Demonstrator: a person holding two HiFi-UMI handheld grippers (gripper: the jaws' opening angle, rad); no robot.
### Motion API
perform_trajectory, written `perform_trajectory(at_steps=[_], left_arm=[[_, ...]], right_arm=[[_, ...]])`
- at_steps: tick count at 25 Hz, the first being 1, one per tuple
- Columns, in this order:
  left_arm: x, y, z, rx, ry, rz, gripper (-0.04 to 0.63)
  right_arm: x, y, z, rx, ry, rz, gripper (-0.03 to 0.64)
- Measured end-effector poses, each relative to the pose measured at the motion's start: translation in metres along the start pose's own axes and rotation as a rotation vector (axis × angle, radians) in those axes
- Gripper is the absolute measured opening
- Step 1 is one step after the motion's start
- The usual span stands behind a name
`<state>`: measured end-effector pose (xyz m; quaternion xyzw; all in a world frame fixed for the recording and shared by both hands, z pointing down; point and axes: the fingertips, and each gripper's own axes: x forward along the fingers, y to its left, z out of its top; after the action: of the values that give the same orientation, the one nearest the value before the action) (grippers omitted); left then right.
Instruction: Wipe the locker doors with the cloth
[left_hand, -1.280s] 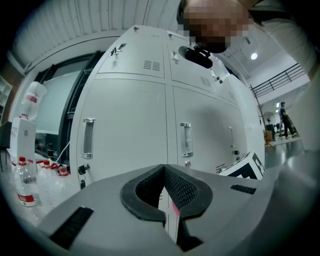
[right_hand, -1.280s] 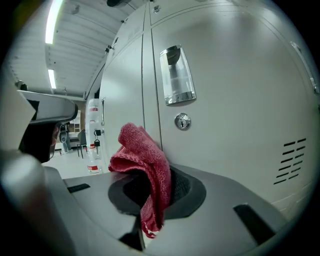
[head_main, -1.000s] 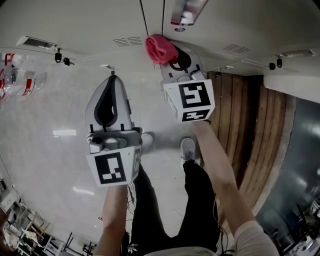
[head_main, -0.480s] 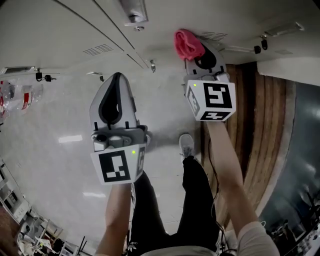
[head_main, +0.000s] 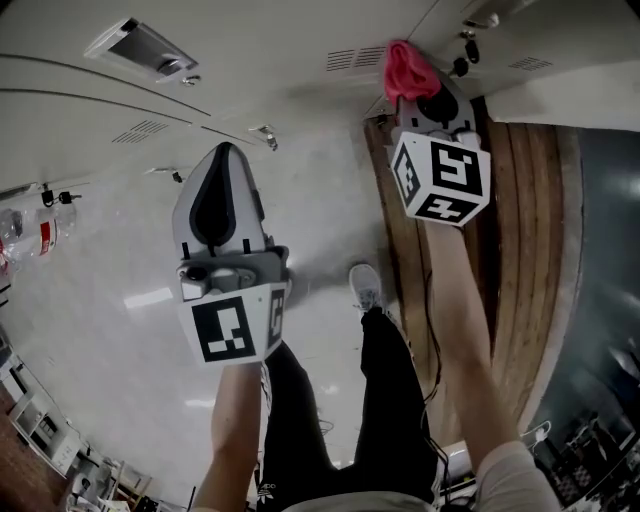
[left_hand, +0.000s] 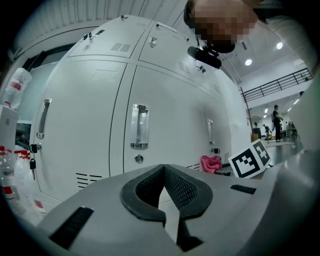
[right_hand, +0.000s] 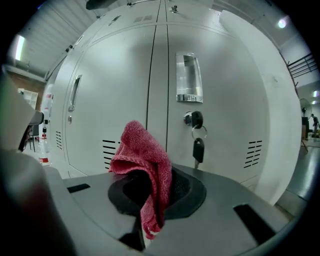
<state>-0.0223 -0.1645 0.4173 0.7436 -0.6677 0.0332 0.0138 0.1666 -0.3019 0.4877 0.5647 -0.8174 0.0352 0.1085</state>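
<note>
right tongs (right_hand: 150, 200) clenched on the 1 pink cloth (right_hand: 142, 155), which stands up out of the tips, pointing at the locker door (right_hand: 220, 150) dead ahead, just beside its 1 hanging key (right_hand: 198, 149). touching or not, can't tell. left tongs (left_hand: 165, 185) pressed together, empty, held further back. so the right's nearer. 2 handled doors face it.

Pale floor (head_main: 120, 330), glossy — shoe (head_main: 366, 288) on it
</note>
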Motion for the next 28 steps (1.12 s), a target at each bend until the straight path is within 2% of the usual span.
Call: perform_trajectory(at_steps=[8, 11, 14, 15, 16, 17, 19, 20, 21, 22, 23, 26, 28], left_arm=[[-0.004, 0.005, 0.000, -0.011, 0.009, 0.007, 0.017], [-0.005, 0.008, 0.025, -0.011, -0.001, 0.002, 0.017], [-0.008, 0.009, 0.066, -0.002, -0.021, -0.019, 0.017], [-0.008, 0.008, 0.061, -0.006, -0.028, -0.027, 0.017], [-0.006, 0.006, 0.034, -0.011, -0.033, -0.036, 0.017], [-0.001, 0.004, -0.017, -0.017, -0.040, -0.044, 0.017], [0.010, -0.003, -0.157, -0.030, -0.057, -0.065, 0.017], [0.014, -0.007, -0.212, -0.035, -0.063, -0.079, 0.017], [0.014, -0.012, -0.242, -0.041, -0.067, -0.096, 0.017], [0.009, -0.017, -0.245, -0.048, -0.067, -0.117, 0.017], [0.002, -0.021, -0.230, -0.055, -0.065, -0.138, 0.017], [-0.030, -0.031, -0.152, -0.056, -0.062, -0.200, 0.017], [-0.051, -0.037, -0.109, -0.023, -0.061, -0.247, 0.017]], right_arm=[[-0.002, -0.014, -0.005, -0.021, 0.029, -0.067, 0.038], [-0.014, -0.009, 0.009, -0.015, 0.045, -0.089, 0.038], [-0.038, -0.002, 0.049, -0.056, 0.025, -0.122, 0.038], [-0.044, 0.000, 0.050, -0.066, 0.010, -0.134, 0.038], [-0.046, 0.002, 0.031, -0.069, -0.006, -0.143, 0.038], [-0.044, 0.007, -0.009, -0.073, -0.025, -0.150, 0.038], [-0.033, 0.018, -0.126, -0.089, -0.064, -0.162, 0.038], [-0.032, 0.024, -0.172, -0.100, -0.082, -0.168, 0.038], [-0.038, 0.029, -0.193, -0.113, -0.100, -0.175, 0.038], [-0.050, 0.033, -0.190, -0.127, -0.115, -0.180, 0.038], [-0.067, 0.038, -0.171, -0.137, -0.125, -0.184, 0.039], [-0.126, 0.060, -0.096, -0.160, -0.137, -0.172, 0.038], [-0.159, 0.076, -0.064, -0.146, -0.136, -0.163, 0.038]])
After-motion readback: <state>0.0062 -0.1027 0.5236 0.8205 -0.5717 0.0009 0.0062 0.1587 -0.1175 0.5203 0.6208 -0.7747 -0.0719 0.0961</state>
